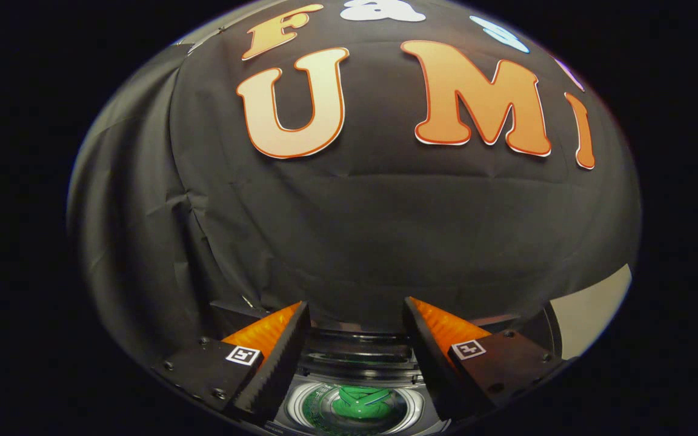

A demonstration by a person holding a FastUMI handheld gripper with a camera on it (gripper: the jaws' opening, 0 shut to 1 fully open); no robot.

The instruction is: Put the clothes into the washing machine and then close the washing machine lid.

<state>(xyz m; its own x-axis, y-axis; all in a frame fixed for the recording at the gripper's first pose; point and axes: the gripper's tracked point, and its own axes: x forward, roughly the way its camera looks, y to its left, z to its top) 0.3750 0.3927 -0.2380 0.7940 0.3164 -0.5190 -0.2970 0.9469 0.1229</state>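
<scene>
My gripper is open, its two orange-and-black fingers spread wide with nothing between them. Below and between the fingers I look down into the washing machine, a dark-topped machine with its opening showing. Inside its pale drum rim sits a green piece at the bottom; I cannot tell whether that is clothing or part of the drum. The gripper hangs above the machine and touches nothing. The lid is not clearly visible.
The black cloth wall of the booth rises just behind the machine. A pale patch of surface shows beyond the right finger.
</scene>
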